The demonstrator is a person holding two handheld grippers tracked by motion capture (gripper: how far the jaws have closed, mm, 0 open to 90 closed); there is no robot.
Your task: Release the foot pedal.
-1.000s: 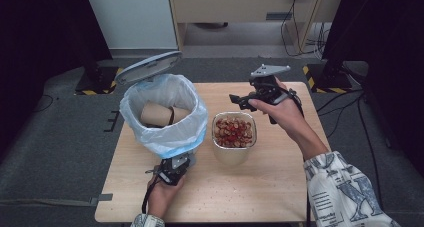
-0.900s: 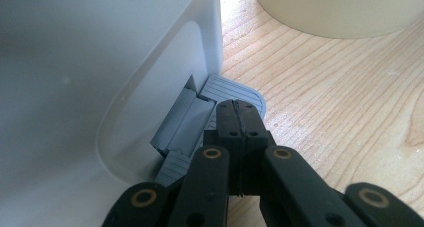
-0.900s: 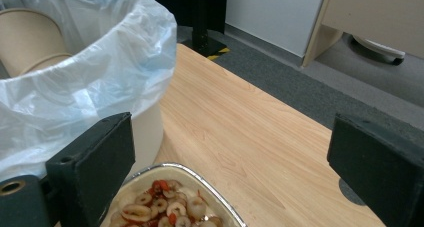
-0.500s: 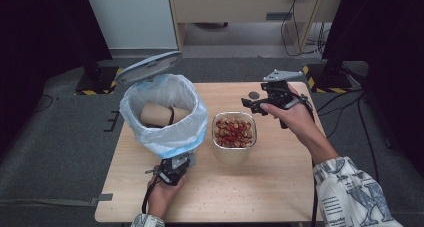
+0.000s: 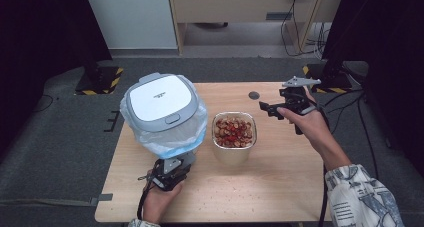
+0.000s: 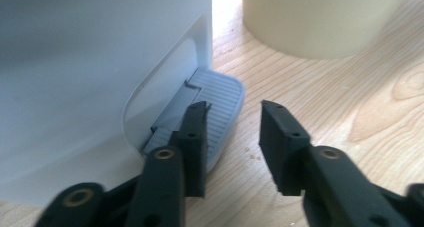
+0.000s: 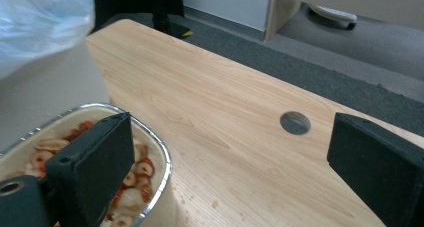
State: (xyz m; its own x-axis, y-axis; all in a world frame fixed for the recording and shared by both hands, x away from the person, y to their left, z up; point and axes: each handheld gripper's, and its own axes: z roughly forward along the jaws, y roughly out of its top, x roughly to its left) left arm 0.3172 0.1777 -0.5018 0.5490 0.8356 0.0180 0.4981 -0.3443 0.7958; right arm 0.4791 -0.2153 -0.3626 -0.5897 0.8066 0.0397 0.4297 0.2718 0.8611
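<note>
Obstacles: lidded bin (image 5: 162, 112), centre-left of the high view; food container (image 5: 233, 136) just beside it, narrow gap between. Free: bare table (image 5: 280, 187) at lower right and along the bottom edge.

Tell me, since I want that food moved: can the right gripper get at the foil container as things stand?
Probably yes. The right gripper hangs open just beside the foil container, with bare table between them; the bin stands on the container's far side.

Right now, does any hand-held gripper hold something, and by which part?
Nothing is held. The left hand-held gripper has just been opening, open at the bin's pedal, nothing between its jaws. The right hand-held gripper is open above the table.
</note>
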